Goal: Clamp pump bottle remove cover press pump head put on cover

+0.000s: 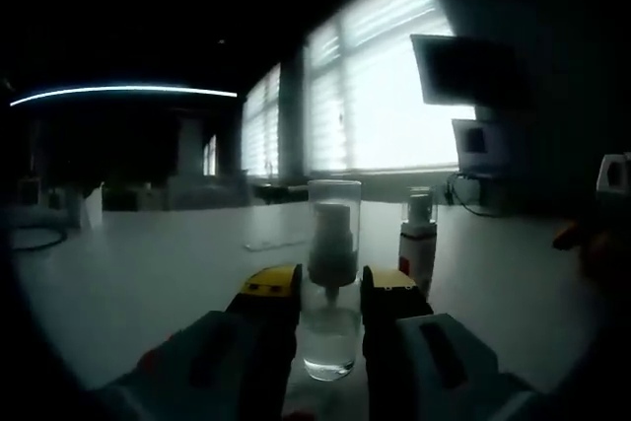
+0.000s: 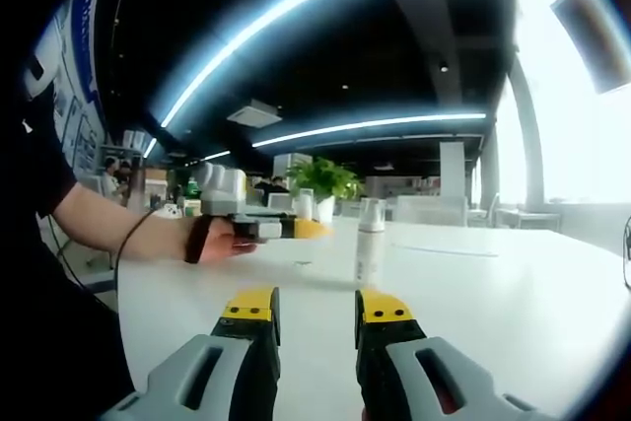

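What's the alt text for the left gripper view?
The left gripper has its yellow-tipped fingers on either side of a clear pump bottle with its transparent cover on, standing on a white table. A second, white bottle stands behind it, before bright windows.

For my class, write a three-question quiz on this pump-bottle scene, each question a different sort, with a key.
1. True or false: the clear cover is already off the pump bottle.
2. What stands beside the pump bottle on the table? A) a mug B) a small white bottle C) a bowl
3. Fill in: the right gripper holds ____.

Key: 1 false; 2 B; 3 nothing, its jaws stand apart, while the left gripper flanks the pump bottle.
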### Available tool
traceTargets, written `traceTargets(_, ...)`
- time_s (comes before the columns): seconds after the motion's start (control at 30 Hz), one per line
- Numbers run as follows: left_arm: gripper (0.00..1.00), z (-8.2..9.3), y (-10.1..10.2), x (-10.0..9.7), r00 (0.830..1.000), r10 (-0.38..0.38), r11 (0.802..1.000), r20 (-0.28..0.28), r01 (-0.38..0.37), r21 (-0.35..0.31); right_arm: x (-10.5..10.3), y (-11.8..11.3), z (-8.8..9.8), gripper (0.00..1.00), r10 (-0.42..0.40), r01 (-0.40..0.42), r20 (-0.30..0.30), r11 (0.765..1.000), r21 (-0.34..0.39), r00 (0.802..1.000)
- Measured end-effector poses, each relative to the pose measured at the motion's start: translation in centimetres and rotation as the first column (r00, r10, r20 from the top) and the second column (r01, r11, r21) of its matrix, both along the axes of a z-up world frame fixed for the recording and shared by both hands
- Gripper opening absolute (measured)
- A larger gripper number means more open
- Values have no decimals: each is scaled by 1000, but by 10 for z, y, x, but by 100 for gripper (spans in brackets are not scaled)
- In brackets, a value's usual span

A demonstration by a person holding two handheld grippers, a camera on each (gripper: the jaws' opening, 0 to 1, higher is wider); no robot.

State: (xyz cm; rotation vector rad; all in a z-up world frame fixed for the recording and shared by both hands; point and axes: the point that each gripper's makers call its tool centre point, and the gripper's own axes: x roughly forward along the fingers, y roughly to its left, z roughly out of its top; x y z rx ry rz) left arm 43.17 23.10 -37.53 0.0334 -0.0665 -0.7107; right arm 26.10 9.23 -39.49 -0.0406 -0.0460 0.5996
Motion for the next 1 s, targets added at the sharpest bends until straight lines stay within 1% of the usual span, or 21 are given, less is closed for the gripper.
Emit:
traceTargets(0.07,16,4,-1,-8,1000,-28,1000,-6,28,-8,0,-1,0,25,-1,1,1,1000,0,1000)
traceTargets(0.2,16,12,3,-15,999,-42,999,-8,42,-26,0,0,0,25,-3,3,2,1000,-3,1000)
traceTargets(0.33,16,13,4,-23,997,-69,997,-19,69,-17,0,1,0,25,-5,6,0,1000,-5,1000)
traceTargets(0.43,16,15,6,-28,997,-81,997,-17,81,-15,0,1,0,25,-6,6,1,1000,-7,1000)
traceTargets(0.5,16,18,4,-35,995,-92,995,-24,92,-36,0,1,-1,25,-6,6,-1,1000,-8,1000)
traceTargets(0.57,16,22,4,-41,994,-105,994,-21,104,-42,1,1,-1,25,-6,6,-1,1000,-8,1000)
traceTargets(0.63,16,25,1,-51,992,-125,991,-15,124,-42,0,1,-1,25,-7,7,-2,1000,-9,1000)
traceTargets(0.73,16,28,3,-63,989,-147,989,-6,147,-35,0,1,-1,25,-6,6,-1,1000,-8,1000)
traceTargets(0.9,16,31,2,-78,986,-167,986,-5,167,-22,-1,2,0,25,-5,5,1,1000,-8,1000)
traceTargets(1.0,16,31,1,-84,983,-181,983,-3,181,-19,-1,2,0,25,-5,5,0,1000,-8,1000)
